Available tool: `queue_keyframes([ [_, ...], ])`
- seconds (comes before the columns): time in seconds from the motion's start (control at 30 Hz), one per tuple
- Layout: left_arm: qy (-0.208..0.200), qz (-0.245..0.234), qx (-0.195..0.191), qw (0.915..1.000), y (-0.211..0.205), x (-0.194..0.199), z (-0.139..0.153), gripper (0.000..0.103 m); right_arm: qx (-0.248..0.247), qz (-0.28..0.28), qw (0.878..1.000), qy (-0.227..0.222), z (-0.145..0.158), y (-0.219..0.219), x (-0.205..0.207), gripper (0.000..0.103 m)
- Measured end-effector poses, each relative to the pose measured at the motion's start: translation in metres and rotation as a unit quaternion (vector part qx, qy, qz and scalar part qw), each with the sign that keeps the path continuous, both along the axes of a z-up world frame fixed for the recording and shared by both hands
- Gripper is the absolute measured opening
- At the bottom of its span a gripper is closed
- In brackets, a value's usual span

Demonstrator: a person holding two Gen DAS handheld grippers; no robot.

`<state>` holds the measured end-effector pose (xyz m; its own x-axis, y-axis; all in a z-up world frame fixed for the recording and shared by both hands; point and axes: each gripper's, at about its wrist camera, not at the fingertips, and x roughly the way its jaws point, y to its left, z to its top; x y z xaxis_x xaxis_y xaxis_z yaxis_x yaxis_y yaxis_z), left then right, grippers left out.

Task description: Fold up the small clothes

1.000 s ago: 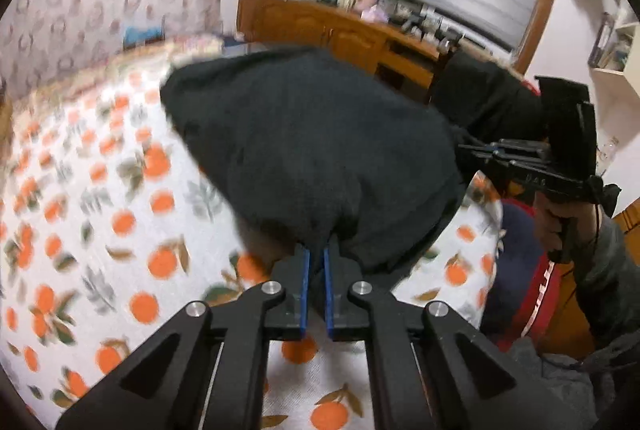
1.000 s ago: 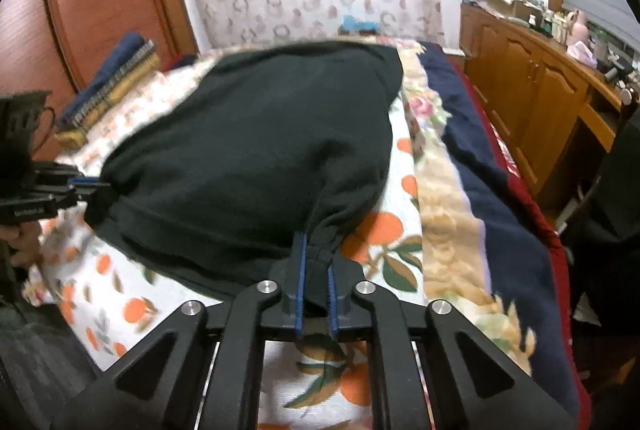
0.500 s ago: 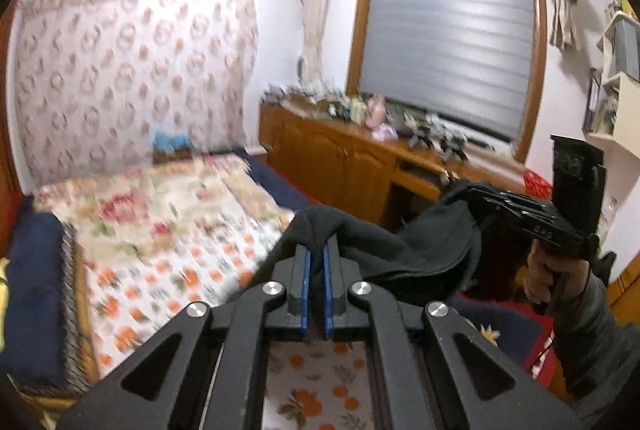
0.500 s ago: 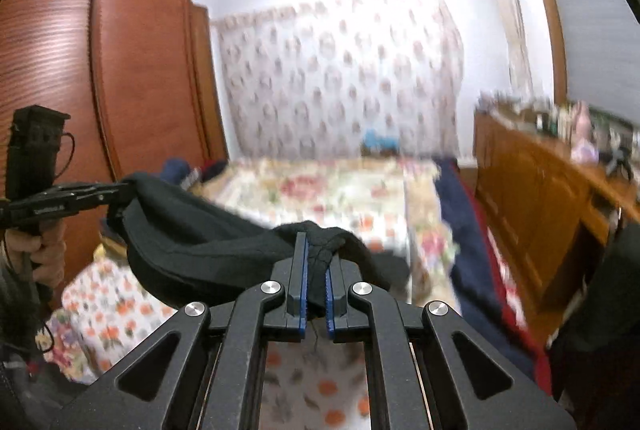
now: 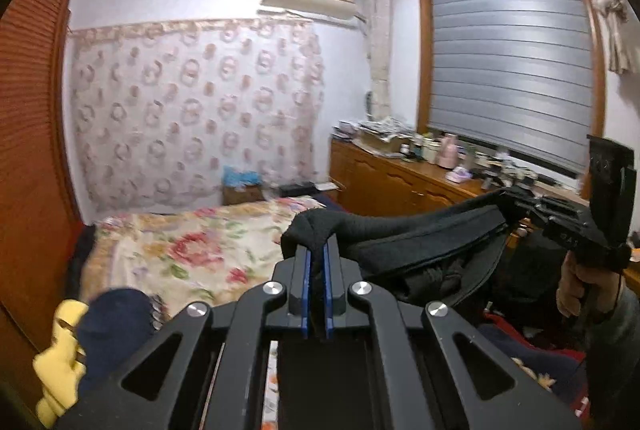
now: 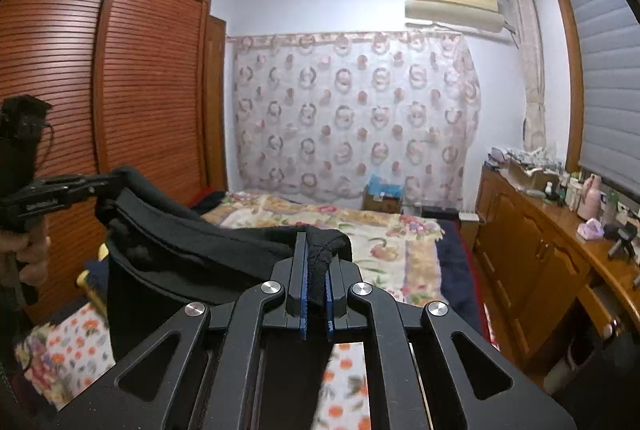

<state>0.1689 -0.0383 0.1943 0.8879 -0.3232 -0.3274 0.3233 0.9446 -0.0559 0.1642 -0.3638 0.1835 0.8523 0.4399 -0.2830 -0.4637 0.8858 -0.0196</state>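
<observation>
A black garment [image 5: 420,234] is held up in the air above the bed [image 5: 192,250], stretched between the two grippers. One corner of it is pinched between the blue pads of the left gripper [image 5: 316,262], whose jaws are closed tight on the cloth, a small hump of fabric standing above the fingertips. The opposite corner is clamped in the same way by the right gripper [image 6: 316,270], with a fold of cloth trapped between its narrow jaws. From each gripper the garment sags sideways toward the other, and the rest hangs below that edge. The right gripper is seen to the right of the left one, held in a hand [image 5: 580,290]. Beyond the grippers lie a flowered bedspread, a patterned curtain [image 6: 352,110] and a wooden dresser [image 6: 540,250].
</observation>
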Motion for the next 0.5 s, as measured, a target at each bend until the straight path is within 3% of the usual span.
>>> queue_keyframes([
  [0.13,-0.004,0.01,0.012,0.9999,0.014,-0.005,-0.002,0.003,0.006,0.003,1.0,-0.016,0.015,0.017,0.009,0.003],
  [0.23,0.011,0.005,0.021,0.9997,0.021,-0.021,-0.025,0.003,0.005,0.013,1.0,-0.023,0.012,0.02,-0.004,0.003],
  [0.4,0.062,-0.012,0.036,0.9974,0.024,-0.059,-0.088,0.003,-0.002,0.037,0.999,0.017,-0.031,0.018,-0.028,0.003],
  [0.5,0.115,-0.023,0.036,0.9924,0.021,-0.076,-0.135,0.003,-0.017,0.058,0.997,0.054,-0.071,0.019,-0.051,0.003],
])
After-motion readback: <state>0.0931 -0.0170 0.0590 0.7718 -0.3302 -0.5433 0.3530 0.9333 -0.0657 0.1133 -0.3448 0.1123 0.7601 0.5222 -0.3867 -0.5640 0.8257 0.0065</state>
